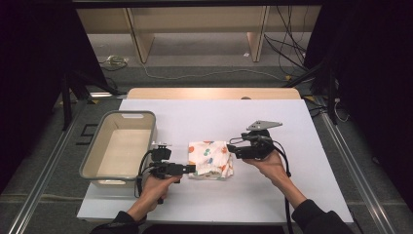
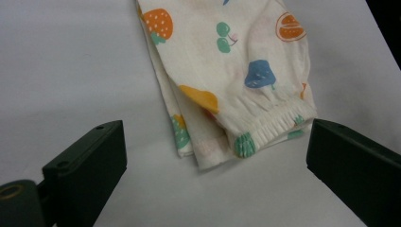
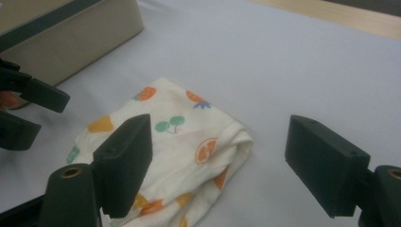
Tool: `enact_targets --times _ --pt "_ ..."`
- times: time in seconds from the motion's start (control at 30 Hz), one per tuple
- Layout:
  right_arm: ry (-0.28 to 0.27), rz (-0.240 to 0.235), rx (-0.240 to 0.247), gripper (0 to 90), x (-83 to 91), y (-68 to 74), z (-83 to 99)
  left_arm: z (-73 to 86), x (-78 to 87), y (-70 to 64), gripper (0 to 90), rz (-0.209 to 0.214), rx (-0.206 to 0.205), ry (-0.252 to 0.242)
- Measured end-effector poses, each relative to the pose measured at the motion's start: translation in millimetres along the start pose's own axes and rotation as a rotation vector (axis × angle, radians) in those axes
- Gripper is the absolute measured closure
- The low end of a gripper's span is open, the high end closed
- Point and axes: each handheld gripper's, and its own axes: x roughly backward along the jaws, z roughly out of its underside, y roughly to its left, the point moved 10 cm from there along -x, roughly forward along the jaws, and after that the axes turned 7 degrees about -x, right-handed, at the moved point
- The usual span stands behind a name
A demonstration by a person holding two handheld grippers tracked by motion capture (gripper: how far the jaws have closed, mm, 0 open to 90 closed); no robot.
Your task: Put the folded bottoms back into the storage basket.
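Note:
A folded white garment with fruit prints (image 1: 210, 159) lies on the white table top (image 1: 214, 122). My left gripper (image 1: 191, 168) points at its near left corner, open, with the elastic hem (image 2: 269, 124) lying ahead between the spread jaws (image 2: 215, 161). My right gripper (image 1: 233, 150) sits just off the garment's right edge, open, jaws wide over the cloth (image 3: 189, 151) and nothing held (image 3: 217, 165). The left gripper's jaws (image 3: 28, 109) appear at the left edge of the right gripper view.
A beige empty bin (image 1: 119, 146) stands on the table's left side, close to my left hand; its wall (image 3: 71, 42) appears in the right gripper view. Beyond the table lie cables (image 1: 204, 73) and wooden furniture legs. Dark curtains flank both sides.

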Motion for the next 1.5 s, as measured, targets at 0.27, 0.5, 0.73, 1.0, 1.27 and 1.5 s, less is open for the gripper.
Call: enact_targets --times 0.27,0.5,0.73,1.0,1.27,1.5 --pt "0.062 -0.005 -0.044 25.2 -24.0 -11.0 3.1 0.8 -10.1 0.3 5.8 0.002 0.016 0.026" --pt "0.094 -0.005 -0.055 25.2 -36.9 -14.3 4.9 1.8 -19.2 0.1 5.9 0.003 0.031 0.045" --pt "0.12 0.0 -0.058 25.2 -46.3 -15.9 9.7 1.9 -25.4 -1.8 9.2 -0.008 0.037 0.046" --pt "0.139 0.002 -0.057 25.3 -55.2 -16.4 11.4 1.4 -27.2 -5.2 21.3 0.013 0.045 0.049" --pt "0.185 -0.008 -0.085 26.0 -65.4 -23.4 14.9 1.1 -27.4 -2.5 40.1 0.029 0.066 0.039" --pt "0.213 -0.039 -0.12 28.8 -72.8 -25.7 17.5 2.0 -30.8 -3.4 55.6 0.033 0.067 0.036"
